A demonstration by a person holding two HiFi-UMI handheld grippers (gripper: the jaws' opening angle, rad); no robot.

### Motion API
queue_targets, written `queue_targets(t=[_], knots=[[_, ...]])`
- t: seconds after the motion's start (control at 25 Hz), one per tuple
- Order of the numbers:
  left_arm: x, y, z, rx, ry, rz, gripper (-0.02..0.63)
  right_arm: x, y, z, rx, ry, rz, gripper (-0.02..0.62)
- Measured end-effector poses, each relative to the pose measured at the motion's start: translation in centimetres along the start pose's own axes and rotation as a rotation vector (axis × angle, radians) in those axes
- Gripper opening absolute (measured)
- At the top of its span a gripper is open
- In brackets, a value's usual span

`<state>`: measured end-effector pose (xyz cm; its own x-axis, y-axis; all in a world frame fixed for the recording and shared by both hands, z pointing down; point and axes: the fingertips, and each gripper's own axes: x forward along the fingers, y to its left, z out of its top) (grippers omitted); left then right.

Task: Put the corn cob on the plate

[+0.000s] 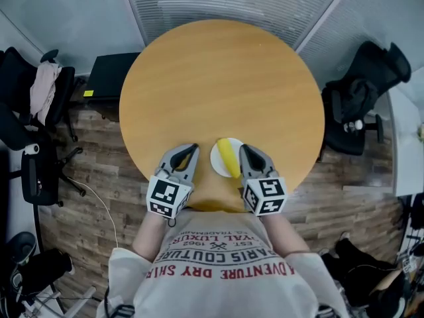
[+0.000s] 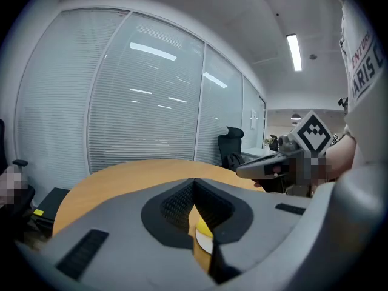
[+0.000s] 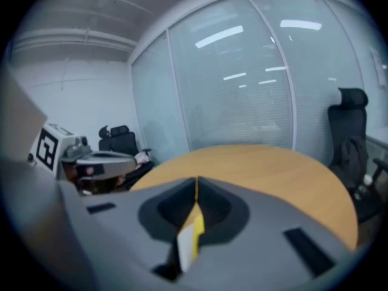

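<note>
Both left gripper [image 1: 195,148] and right gripper [image 1: 242,148] jaws closed, empty; corn cob [image 1: 228,156] apparently on plate [image 1: 216,159].

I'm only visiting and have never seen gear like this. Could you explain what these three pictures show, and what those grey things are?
There is no robot here: a person holds a grey claw in each hand, the left claw and the right claw. The head view comes from a camera on the person's head, looking down. The other two views come from cameras riding on each claw, looking along its jaws. On the round wooden table sits a white plate with a yellow corn cob lying on it. Both claws are shut and hold nothing, one on either side of the plate.
</note>
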<state>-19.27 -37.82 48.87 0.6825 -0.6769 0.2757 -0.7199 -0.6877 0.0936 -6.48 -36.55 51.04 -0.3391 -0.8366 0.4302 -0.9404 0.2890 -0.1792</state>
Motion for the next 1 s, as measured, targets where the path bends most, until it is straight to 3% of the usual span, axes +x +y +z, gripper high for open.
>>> queue_targets(t=[0.12, 0.4, 1.0], knots=[[-0.6, 0.2, 1.5, 0.014, -0.034, 0.008, 0.034, -1.0, 0.7, 1.9, -0.069, -0.079, -0.006, 0.031], [-1.8, -0.5, 5.1, 0.047, -0.116, -0.003, 0.034, -3.3, 0.8, 5.0, -0.058, -0.205, -0.006, 0.031], [-2.2, -1.0, 6.8, 0.049, -0.153, 0.014, 0.034, -3.9, 0.3, 5.9, -0.084, -0.192, -0.028, 0.029]])
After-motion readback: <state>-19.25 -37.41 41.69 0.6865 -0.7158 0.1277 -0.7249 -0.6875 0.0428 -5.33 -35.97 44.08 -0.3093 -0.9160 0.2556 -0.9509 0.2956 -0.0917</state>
